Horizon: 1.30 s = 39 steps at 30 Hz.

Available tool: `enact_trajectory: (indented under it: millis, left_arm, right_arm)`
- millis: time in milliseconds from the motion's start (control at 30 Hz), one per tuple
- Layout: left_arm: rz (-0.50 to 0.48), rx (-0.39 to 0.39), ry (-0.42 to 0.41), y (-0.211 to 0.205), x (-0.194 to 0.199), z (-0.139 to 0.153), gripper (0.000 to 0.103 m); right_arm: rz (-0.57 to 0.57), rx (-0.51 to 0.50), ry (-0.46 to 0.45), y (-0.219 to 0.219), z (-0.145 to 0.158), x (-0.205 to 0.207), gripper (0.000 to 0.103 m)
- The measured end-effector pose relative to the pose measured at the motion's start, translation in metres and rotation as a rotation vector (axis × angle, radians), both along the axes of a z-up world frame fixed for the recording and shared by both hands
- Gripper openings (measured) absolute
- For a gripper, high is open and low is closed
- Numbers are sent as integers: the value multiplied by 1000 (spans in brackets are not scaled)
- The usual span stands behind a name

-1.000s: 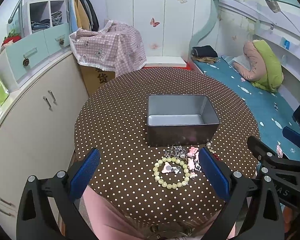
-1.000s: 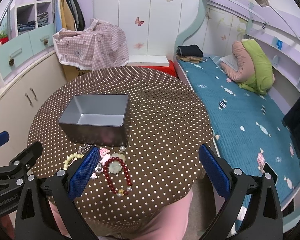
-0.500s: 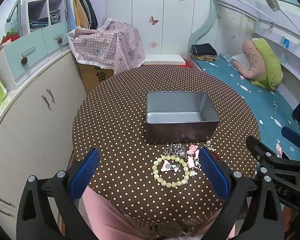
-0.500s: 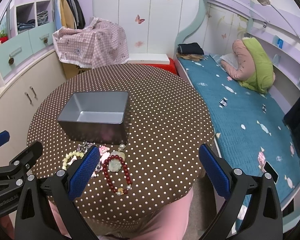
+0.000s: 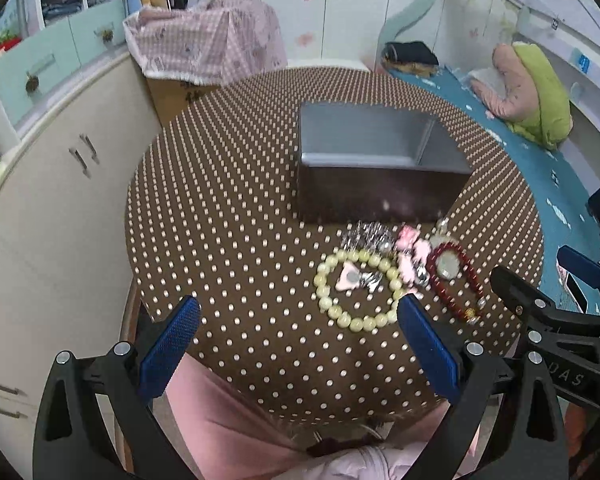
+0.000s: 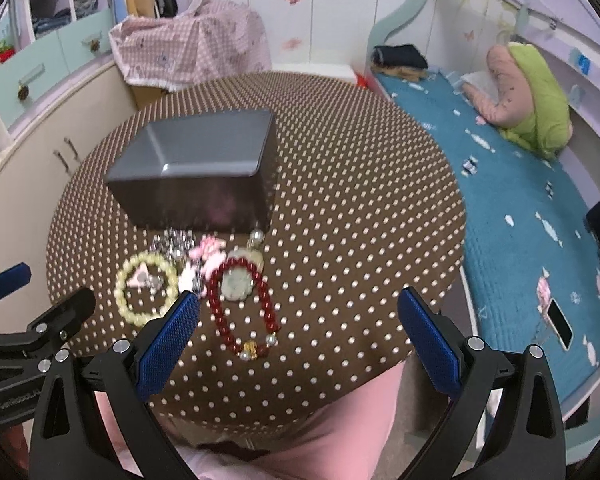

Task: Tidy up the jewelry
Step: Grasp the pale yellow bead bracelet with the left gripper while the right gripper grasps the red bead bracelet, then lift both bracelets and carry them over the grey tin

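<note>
Both my claws, the left gripper (image 5: 298, 322) and the right gripper (image 6: 298, 320), are wide open and hold nothing. The pale green bracelet (image 5: 358, 289) and the red bracelet (image 6: 242, 309) lie on the dotted table (image 5: 228, 216), just before the grey tin box (image 5: 376, 164).

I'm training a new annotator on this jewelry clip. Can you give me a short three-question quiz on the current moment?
1. True or false: the metal tin already holds jewelry.
2. Which bracelet lies nearer the right gripper: A) pale green bead bracelet B) dark red bead bracelet?
3. Fill in: both grippers, including the left gripper, are ____ and hold nothing.

Key: 1 false, the visible interior is bare. 2 B. 3 open.
</note>
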<state>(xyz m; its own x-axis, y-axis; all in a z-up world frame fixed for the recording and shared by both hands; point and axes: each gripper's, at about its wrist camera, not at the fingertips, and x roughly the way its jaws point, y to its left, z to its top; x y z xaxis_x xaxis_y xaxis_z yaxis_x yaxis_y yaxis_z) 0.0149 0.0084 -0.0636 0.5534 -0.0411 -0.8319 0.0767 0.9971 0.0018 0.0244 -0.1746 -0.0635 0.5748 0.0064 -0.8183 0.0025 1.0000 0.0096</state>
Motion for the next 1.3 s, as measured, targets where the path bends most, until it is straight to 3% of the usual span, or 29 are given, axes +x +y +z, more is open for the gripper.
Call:
enact_trajectory:
  millis: [400,500,533,567,667,733,767,800,833,867,900,933,1100,1300]
  left_arm:
    - [21,5,110,3,24,-33,95]
    - [51,66,92,2,29,-36,93]
    - [49,78,101,1,32,-39,86]
    - [43,65,124,1,36,-42,82]
    - [43,36,139,5,38,-46,80]
    - [19,15,147,4,39,-45,72]
    - [13,17,146,5,40,-44,67]
    - [-9,17,143,3,40,-43,57]
    - [-34,20,140,0,39,-41,50]
    - [-58,23,136,-3,38,-39,32]
    - [-63,26,136,-3,39,-38,22]
    - [-62,31,140,-3,40,-37,9]
    - [-80,-47,176,8,48,-32,8]
    - [-118,-100,122,12,46,-7,8]
  right_arm:
    - [0,11,89,0,-36,22,96]
    - [-5,11,103,-2,-42,28,91]
    - [-7,13,108,-3,-44,31,86]
    - [-10,19,119,-4,-46,32,71]
    - [-10,14,123,-5,-50,39,65]
    - [10,12,113,-3,-49,41,53]
    - [24,13,104,0,-48,42,38]
    - [49,24,95,2,-47,43,28]
    - [58,29,94,3,-48,42,24]
    - [67,38,94,4,-48,43,14]
    - [72,70,100,3,-48,44,10]
    - [69,90,101,2,-49,43,9]
    - [57,176,103,-5,-45,48,9]
    - [67,208,63,-5,-23,41,9]
